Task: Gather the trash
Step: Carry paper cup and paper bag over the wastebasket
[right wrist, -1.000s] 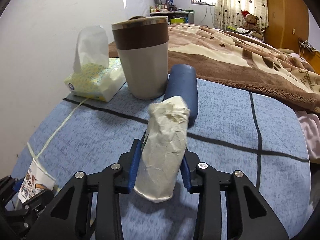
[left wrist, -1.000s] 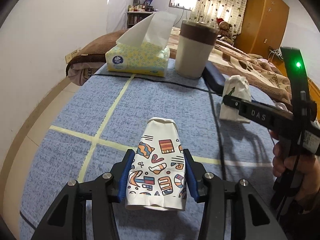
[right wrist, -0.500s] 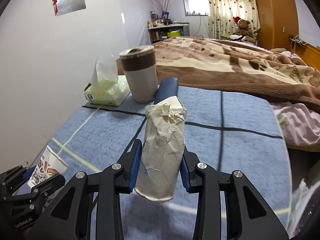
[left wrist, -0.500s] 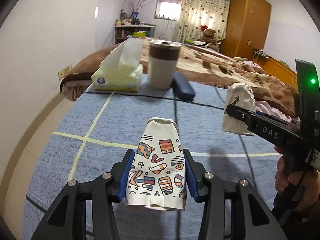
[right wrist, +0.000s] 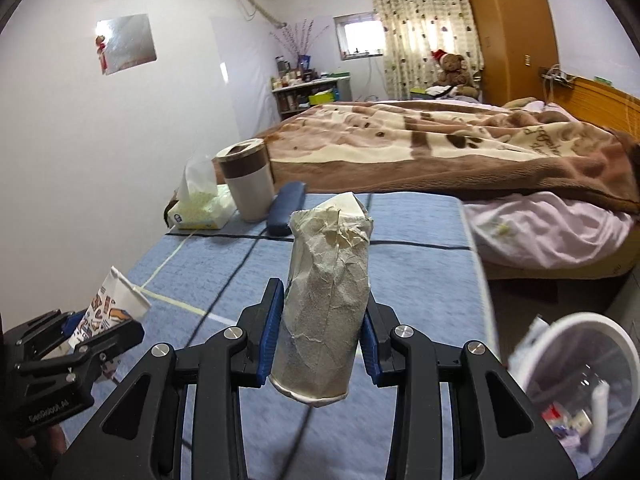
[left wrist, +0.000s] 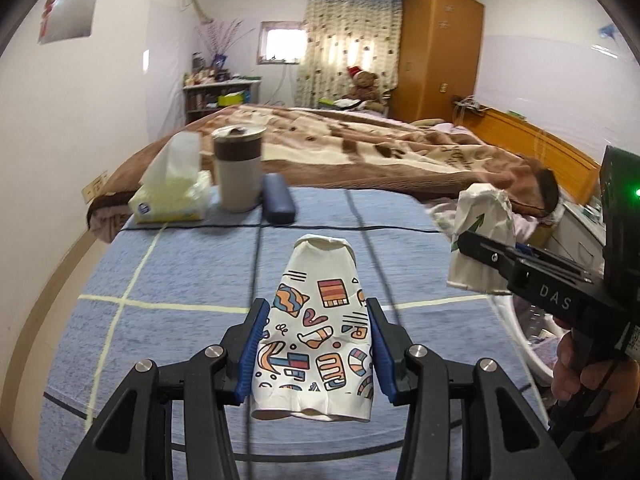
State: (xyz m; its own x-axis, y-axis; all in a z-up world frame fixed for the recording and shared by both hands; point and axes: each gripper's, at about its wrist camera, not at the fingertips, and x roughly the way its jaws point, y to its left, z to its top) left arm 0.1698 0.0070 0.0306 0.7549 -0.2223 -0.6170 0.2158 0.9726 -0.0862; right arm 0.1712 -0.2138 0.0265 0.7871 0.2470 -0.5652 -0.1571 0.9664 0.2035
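- The left gripper (left wrist: 314, 342) fills the lower centre of the left wrist view, its blue pads (left wrist: 252, 344) pressed against both sides of a crushed patterned paper cup (left wrist: 316, 328); the cup is held base toward the camera, flattened mouth pointing away, above the blue tablecloth (left wrist: 168, 280).
- The cup's print is coloured doodles, with no readable words.
- The right gripper (right wrist: 318, 348) sits lower centre in the right wrist view, clamped on a crumpled off-white paper cup (right wrist: 326, 300) with a torn, folded top.
- From the left wrist view, that same cup (left wrist: 480, 240) appears at the right edge, showing a green arrow mark; the gripper body there reads "DAS" (left wrist: 554, 297).
- The person's right hand (left wrist: 592, 384) grips the handle at the lower right.
- In the right wrist view, the left gripper (right wrist: 64, 356) is at the lower left with the patterned cup (right wrist: 112, 308); its side carries small writing that is too blurred to read with certainty.
- A white trash bin (right wrist: 576, 380) with scraps inside sits at the lower right, beside the table edge.
- At the far end of the table stand a tissue box (left wrist: 172, 200), a brown-and-beige tumbler (left wrist: 238, 172) and a dark blue case (left wrist: 278, 204), close together; the box's blue round label is unreadable.
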